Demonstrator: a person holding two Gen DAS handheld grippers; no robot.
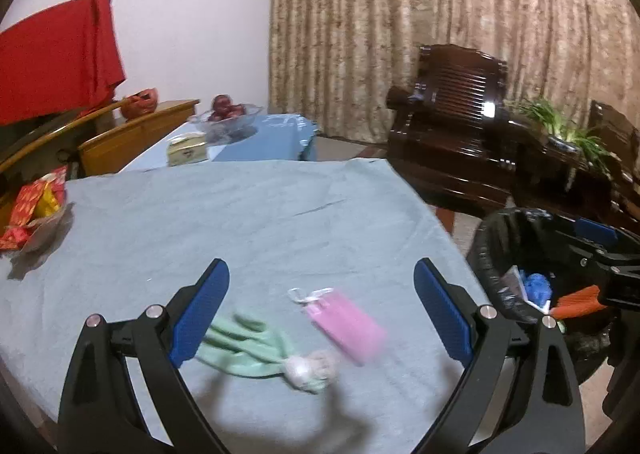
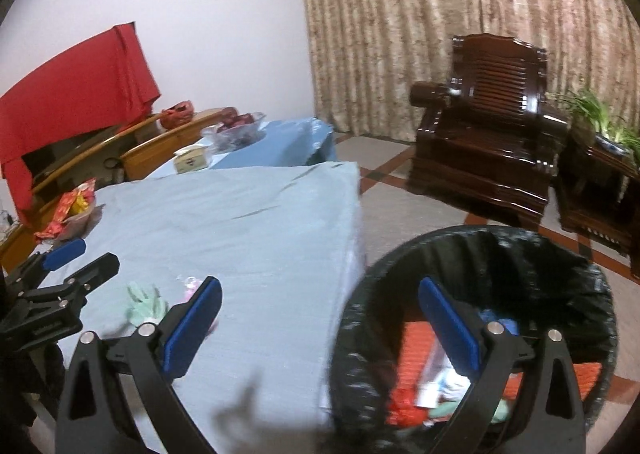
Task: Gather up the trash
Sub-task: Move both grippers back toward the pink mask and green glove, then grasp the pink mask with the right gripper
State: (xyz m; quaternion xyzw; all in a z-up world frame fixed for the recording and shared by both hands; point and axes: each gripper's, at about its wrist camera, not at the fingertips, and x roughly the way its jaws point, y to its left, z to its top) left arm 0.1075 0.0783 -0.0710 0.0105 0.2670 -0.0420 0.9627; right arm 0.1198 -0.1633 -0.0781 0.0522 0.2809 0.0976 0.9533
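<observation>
Left hand-held gripper [image 1: 322, 310] gapes empty above pink mask [image 1: 346, 328]; right hand-held gripper [image 2: 320, 328] gapes empty over bin [image 2: 592, 294].

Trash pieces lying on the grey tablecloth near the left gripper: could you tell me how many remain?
2: a green glove between the left gripper's open fingers, and a pink face mask just right of it. More may be hidden behind the gripper.

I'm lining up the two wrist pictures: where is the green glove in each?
Left wrist view: the green glove lies low and left of centre on the blue cloth, beside the pink mask.
Right wrist view: the green glove sits lower left, just left of the right tool's left finger.
Shared landmark: the black-lined trash bin.
</observation>
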